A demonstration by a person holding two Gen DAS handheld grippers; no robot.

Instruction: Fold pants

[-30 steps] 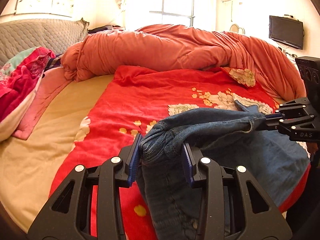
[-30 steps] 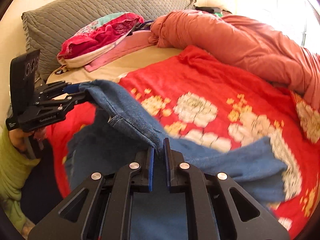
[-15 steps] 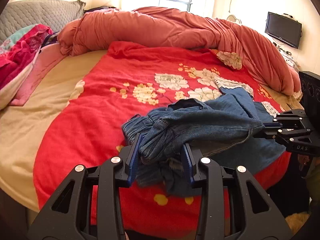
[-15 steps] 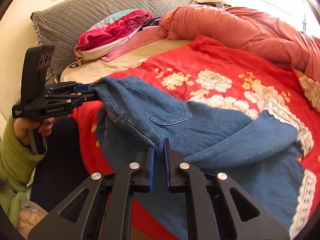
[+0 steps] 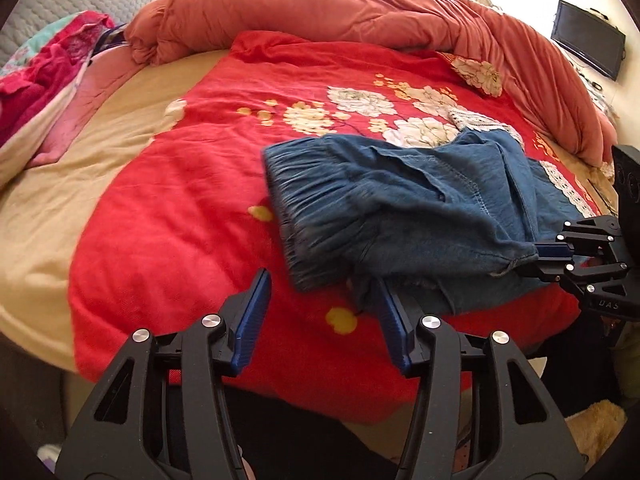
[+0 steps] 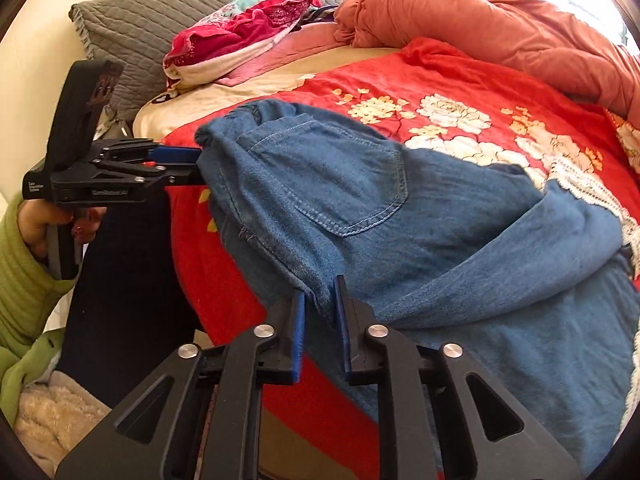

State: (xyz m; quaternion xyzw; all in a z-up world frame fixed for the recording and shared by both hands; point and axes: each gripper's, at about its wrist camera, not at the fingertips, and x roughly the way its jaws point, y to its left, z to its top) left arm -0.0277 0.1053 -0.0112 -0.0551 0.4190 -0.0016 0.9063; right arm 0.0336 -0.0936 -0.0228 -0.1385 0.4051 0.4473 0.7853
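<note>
Blue denim pants (image 5: 404, 196) lie bunched on the red floral blanket (image 5: 192, 184) near the bed's front edge, waistband to the left, lace-trimmed hems at the far right. They also show in the right wrist view (image 6: 400, 216), back pocket up. My left gripper (image 5: 320, 304) is open, its jaws wide apart, just short of the waistband with nothing between them. My right gripper (image 6: 320, 304) is shut on a fold of the pants' edge. It appears in the left wrist view (image 5: 540, 258) pinching the denim at the right.
An orange duvet (image 5: 360, 12) is heaped across the back of the bed. A pink and red bundle (image 6: 248, 28) and grey headboard cushion (image 6: 168, 12) lie at the head. A television (image 5: 588, 38) hangs on the far wall. The bed's front edge drops off below the grippers.
My left gripper has opened and let go of the waistband, which dropped onto the blanket. Both grippers pulled back toward the bed's edge. The right gripper kept its hold.
</note>
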